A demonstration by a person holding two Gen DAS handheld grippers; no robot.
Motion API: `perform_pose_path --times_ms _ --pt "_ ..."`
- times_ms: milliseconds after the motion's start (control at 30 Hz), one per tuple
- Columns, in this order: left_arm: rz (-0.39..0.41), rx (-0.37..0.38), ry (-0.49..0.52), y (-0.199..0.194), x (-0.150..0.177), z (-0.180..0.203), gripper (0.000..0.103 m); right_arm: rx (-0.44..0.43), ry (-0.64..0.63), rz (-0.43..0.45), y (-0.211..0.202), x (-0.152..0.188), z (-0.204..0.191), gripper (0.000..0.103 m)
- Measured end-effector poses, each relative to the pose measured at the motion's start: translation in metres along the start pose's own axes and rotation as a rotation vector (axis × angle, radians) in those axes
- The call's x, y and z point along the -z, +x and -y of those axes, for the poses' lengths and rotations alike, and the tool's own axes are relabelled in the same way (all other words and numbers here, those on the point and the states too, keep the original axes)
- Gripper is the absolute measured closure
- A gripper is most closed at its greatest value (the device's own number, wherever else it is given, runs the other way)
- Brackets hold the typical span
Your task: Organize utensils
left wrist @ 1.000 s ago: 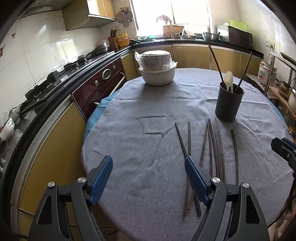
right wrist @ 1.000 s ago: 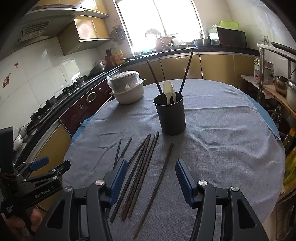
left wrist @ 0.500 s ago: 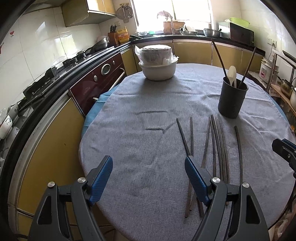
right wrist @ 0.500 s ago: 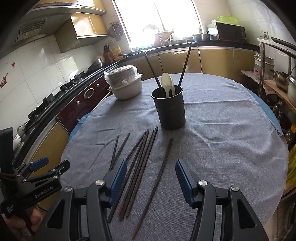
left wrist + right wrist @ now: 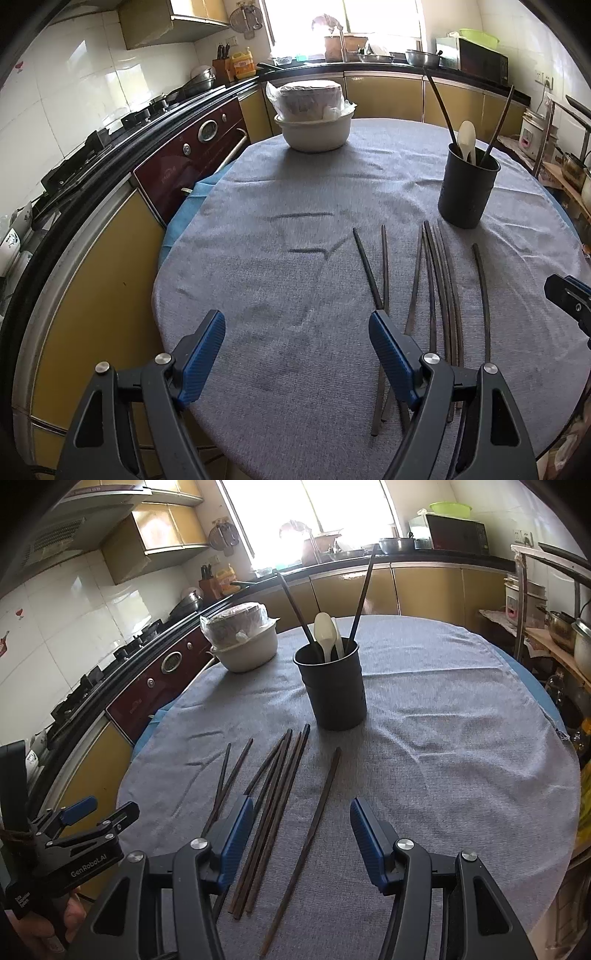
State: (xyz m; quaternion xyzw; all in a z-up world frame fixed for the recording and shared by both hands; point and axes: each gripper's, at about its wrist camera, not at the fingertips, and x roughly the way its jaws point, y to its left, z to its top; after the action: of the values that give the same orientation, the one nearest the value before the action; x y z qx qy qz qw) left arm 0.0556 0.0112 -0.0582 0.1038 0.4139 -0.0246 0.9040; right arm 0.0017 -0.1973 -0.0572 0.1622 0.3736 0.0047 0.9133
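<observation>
Several dark chopsticks (image 5: 275, 797) lie side by side on the grey tablecloth (image 5: 443, 760), seen too in the left wrist view as chopsticks (image 5: 439, 288). One lone chopstick (image 5: 316, 827) lies apart to their right. Behind them stands a black utensil cup (image 5: 334, 686), also cup (image 5: 467, 188), holding two chopsticks and a white spoon (image 5: 324, 635). My right gripper (image 5: 301, 834) hangs open above the near ends of the chopsticks, the lone one under its gap. My left gripper (image 5: 295, 350) is open over bare cloth, left of the chopsticks. It shows from the side as left gripper (image 5: 96, 812).
A white bowl (image 5: 314, 127) with a plastic-wrapped stack in it sits at the table's far side. A counter with a stove (image 5: 92, 147) and a dark red oven (image 5: 192, 162) curves along the left. Shelves with pots (image 5: 561, 631) stand at the right.
Both views have tilted slightly, so the table and cup sit a little differently in frame. Nothing on the table has moved and both grippers keep the same opening.
</observation>
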Motion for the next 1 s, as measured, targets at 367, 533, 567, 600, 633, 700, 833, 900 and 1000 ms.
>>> perform_pose_path --times_ms 367,533,567,600,633,700,833,900,1000 --pt "-0.015 0.001 0.001 0.009 0.0 0.001 0.022 0.004 0.005 -0.016 0.008 0.0 0.001 0.045" --pt "-0.022 0.002 0.003 0.014 -0.001 0.001 0.022 0.003 0.009 -0.027 0.014 -0.001 0.002 0.045" --pt "-0.024 0.002 0.003 0.015 -0.001 0.001 0.022 0.004 0.009 -0.029 0.015 -0.001 0.002 0.045" --pt "-0.027 0.002 0.004 0.017 -0.001 0.001 0.022 0.005 0.008 -0.031 0.017 -0.001 0.002 0.045" --pt "-0.029 0.002 0.005 0.018 -0.001 0.001 0.022 0.006 0.008 -0.034 0.019 -0.001 0.002 0.045" --pt "-0.036 0.003 0.005 0.023 -0.002 0.001 0.022 0.007 0.01 -0.039 0.021 -0.002 0.002 0.045" --pt "-0.054 0.008 0.009 0.032 -0.003 0.002 0.022 0.014 0.015 -0.051 0.029 -0.003 0.004 0.045" --pt "-0.065 0.013 0.011 0.038 -0.004 0.002 0.022 0.019 0.018 -0.054 0.033 -0.004 0.006 0.045" --pt "-0.083 0.025 0.012 0.048 -0.006 0.003 0.022 0.031 0.023 -0.057 0.04 -0.007 0.01 0.045"
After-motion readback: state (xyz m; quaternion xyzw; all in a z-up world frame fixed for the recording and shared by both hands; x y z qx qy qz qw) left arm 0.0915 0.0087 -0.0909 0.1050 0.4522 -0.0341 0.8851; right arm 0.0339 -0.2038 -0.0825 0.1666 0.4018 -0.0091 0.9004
